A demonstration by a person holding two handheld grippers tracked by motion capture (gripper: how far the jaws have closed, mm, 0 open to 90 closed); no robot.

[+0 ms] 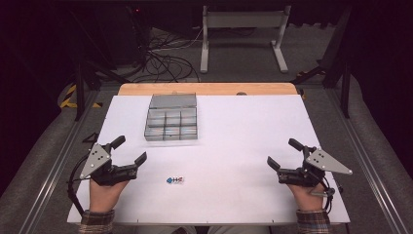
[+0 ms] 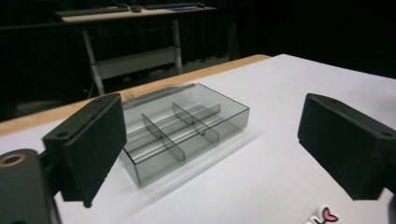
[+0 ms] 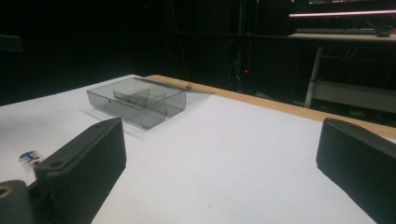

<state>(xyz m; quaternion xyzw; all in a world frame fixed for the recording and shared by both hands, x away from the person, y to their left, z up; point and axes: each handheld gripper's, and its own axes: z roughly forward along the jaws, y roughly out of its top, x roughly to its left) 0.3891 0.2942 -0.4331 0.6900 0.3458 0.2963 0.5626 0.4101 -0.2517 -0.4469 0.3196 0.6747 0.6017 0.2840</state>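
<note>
White table (image 1: 243,146) in front of me, with a bare wooden strip (image 1: 209,88) along its far edge. Two things lie on it. A smoked clear compartment box (image 1: 171,118) sits on the far half, a bit left of centre, its lid open and lying flat toward the wooden strip; its compartments look empty. A small colourful piece (image 1: 175,180), blue and pink on white, lies near my edge, left of centre, well apart from the box. Too small to tell what it is

High view overhead, facing forward-down; both gripper views low, near table (image 1: 243,136), sharing organizer box (image 1: 172,117).
</note>
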